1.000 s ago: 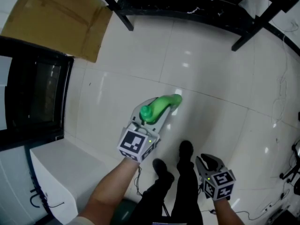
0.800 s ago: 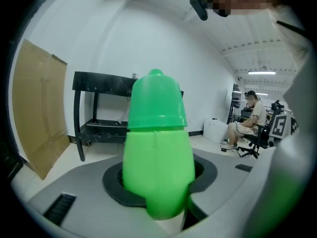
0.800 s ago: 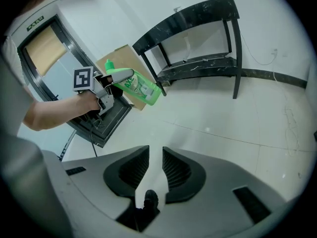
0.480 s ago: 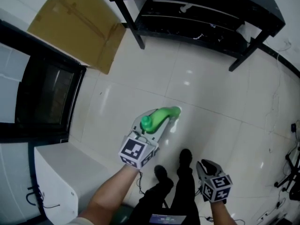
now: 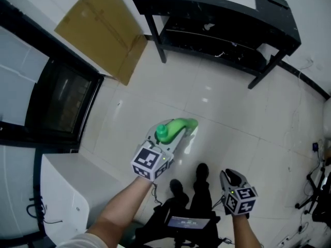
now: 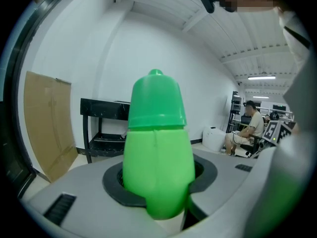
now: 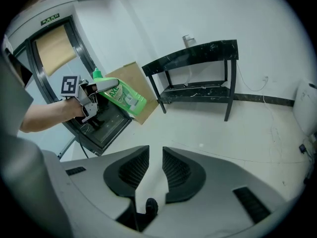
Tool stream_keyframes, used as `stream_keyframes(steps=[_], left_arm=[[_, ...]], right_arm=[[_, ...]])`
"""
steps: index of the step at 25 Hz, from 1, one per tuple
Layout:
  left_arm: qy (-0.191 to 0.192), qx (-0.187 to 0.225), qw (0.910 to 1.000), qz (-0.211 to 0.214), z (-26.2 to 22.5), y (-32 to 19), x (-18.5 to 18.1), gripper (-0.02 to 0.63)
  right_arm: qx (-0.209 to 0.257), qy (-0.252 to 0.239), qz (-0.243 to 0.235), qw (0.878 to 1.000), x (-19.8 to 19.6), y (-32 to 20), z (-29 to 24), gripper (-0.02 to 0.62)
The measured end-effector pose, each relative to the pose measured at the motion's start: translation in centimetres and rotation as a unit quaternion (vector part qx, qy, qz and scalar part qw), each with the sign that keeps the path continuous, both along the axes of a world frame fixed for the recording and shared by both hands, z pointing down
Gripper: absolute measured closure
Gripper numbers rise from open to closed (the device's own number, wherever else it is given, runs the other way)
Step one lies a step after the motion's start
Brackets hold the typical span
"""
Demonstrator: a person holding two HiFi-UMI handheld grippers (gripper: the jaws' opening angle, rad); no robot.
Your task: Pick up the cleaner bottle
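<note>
**Green cleaner bottle held off the floor in the left hand-held gripper**

White glossy floor tiles [image 5: 232, 102] run across the room to a black two-tier stand [image 5: 207, 6] against the far wall. A flat sheet of cardboard [image 5: 101, 30] leans beside the stand, next to a dark glass door [image 5: 62, 102]. A white cabinet [image 5: 72, 195] sits close by on the person's left.

The cleaner bottle [image 5: 178, 125] is up in the air, clear of the floor, in the left hand-held gripper [image 5: 173, 138]. In the left gripper view the bright green bottle [image 6: 156, 157] fills the middle of the frame. Both dark pads of the left hand-held gripper [image 6: 158, 175] press against its sides, and its rounded green cap sits uppermost.

From the right gripper view the bottle [image 7: 121, 95] hangs tilted in front of the door and the cardboard. Its cap is at the upper left and its labelled body slopes down to the right.

The right hand-held gripper [image 5: 232, 175] is low on the person's right, well apart from the bottle. In its own view the jaws of the right hand-held gripper [image 7: 155, 162] stand a narrow gap apart. Nothing is between them but bare floor beyond.

The person's dark shoes [image 5: 201, 172] show on the tiles between the two arms.
</note>
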State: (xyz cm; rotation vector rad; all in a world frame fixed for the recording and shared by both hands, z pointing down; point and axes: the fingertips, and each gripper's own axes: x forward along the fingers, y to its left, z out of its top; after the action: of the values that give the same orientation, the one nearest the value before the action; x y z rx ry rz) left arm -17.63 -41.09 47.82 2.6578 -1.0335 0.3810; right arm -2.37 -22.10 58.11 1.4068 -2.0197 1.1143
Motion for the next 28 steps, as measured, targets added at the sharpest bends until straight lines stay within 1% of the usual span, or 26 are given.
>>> stream_keyframes(steps=[8, 12, 15, 19, 23, 28], left_arm=[[0.003, 0.013, 0.9998, -0.012, -6.1, 2.3, -2.5, 0.442], [0.0, 0.024, 0.9995, -0.021, -8.6, 3.2, -3.6, 0.442], [0.003, 0.034, 0.9993, -0.018, -9.5, 3.9, -3.6, 0.442], [0.003, 0.026, 0.9994, -0.021, -10.6, 5.3, -3.8, 0.442], [0.008, 0.027, 0.9994, -0.019, -11.6, 6.1, -3.6, 0.442], [0.014, 0.027, 0.9994, -0.017, -12.6, 7.4, -3.4, 0.442]], right_arm=[[0.025, 0.01, -0.002, 1.0, -0.8, 1.0, -5.3, 0.505], [0.039, 0.017, -0.012, 0.999, -0.9, 1.4, -7.2, 0.505], [0.045, 0.022, -0.009, 0.999, -0.1, 2.0, -7.8, 0.505], [0.05, 0.025, -0.004, 0.998, 0.0, 3.0, -9.1, 0.505], [0.066, 0.028, -0.003, 0.997, 0.0, 3.1, -10.4, 0.505], [0.068, 0.025, -0.005, 0.997, -0.2, 3.8, -11.1, 0.505]])
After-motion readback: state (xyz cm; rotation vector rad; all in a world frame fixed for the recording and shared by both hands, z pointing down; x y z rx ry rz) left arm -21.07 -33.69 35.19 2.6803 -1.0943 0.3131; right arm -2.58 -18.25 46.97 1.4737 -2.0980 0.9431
